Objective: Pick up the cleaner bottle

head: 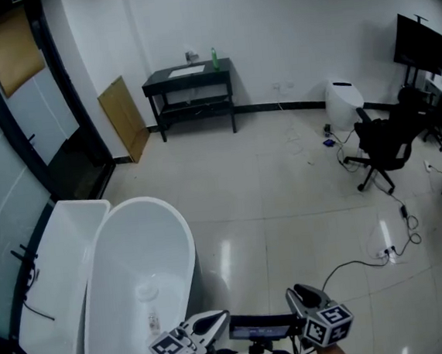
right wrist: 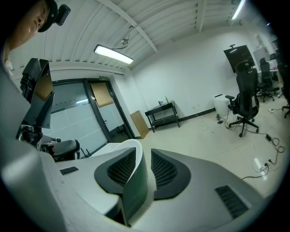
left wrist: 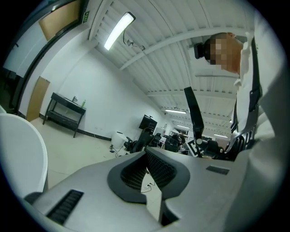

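Left gripper [head: 219,319] fingers pressed nearly together, nothing held. Right gripper [head: 295,292] fingers likewise closed, empty. Slim green cleaner bottle [head: 214,58] stood upright on black two-shelf table [head: 187,81], far ahead of both fingertips.

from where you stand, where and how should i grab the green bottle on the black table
Probably round its body at mid-height, coming in level from the open room side. The green bottle stands upright near the black table's right end, wall close behind, tap to its left. Its cap is too small to judge.
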Demonstrator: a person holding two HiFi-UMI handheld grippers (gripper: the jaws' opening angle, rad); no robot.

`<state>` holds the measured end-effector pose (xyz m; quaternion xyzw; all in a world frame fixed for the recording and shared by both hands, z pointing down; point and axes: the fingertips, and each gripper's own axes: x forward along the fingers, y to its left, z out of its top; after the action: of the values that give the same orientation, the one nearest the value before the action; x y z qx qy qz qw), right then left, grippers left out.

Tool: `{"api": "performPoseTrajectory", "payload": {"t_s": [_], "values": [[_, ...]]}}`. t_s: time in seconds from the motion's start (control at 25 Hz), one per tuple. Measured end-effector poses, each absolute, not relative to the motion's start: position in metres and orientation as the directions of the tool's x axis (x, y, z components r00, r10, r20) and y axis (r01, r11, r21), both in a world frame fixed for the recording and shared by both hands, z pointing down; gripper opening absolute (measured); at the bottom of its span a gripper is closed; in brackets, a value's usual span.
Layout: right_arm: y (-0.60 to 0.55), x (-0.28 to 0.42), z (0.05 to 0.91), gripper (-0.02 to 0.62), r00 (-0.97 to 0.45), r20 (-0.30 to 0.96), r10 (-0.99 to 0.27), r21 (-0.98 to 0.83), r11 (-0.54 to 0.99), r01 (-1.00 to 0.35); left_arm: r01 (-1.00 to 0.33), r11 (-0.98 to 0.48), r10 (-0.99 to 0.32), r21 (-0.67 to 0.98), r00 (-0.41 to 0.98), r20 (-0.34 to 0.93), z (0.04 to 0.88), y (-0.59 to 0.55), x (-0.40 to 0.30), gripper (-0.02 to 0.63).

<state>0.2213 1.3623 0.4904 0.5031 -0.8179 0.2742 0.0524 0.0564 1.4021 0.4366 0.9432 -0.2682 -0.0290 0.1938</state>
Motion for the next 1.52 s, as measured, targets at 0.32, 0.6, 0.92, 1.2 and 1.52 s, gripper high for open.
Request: {"api": "performPoseTrajectory", "payload": {"t_s": [0.32,0.6,0.92,1.2,1.52], "values": [[1.327,0.217,0.495,0.098,-0.515,0.371,-0.773,-0.439,0.343,-0.831,-0.527,-0.754,-0.548,0.391,0.834,0.066,0.445,1.366,0.055,0.0],[1.252,0.185,0.484,0.098,-0.504,0.361,-0.785,-0.404,0.355,-0.843,-0.538,-0.731,-0.571,0.42,0.819,0.056,0.448,1.29,0.018,0.0],[1.15,0.136,0.464,0.098,-0.473,0.342,-0.812,-0.381,0.34,-0.86,-0.514,-0.755,-0.54,0.407,0.84,0.057,0.435,1.178,-0.026,0.0],[1.09,0.113,0.457,0.098,-0.432,0.358,-0.828,-0.378,0.295,-0.878,-0.465,-0.783,-0.481,0.412,0.874,0.073,0.435,1.118,-0.038,0.0],[1.014,0.126,0.471,0.098,-0.452,0.372,-0.81,-0.383,0.31,-0.87,-0.503,-0.737,-0.532,0.451,0.844,0.072,0.444,1.047,-0.037,0.0]]}}
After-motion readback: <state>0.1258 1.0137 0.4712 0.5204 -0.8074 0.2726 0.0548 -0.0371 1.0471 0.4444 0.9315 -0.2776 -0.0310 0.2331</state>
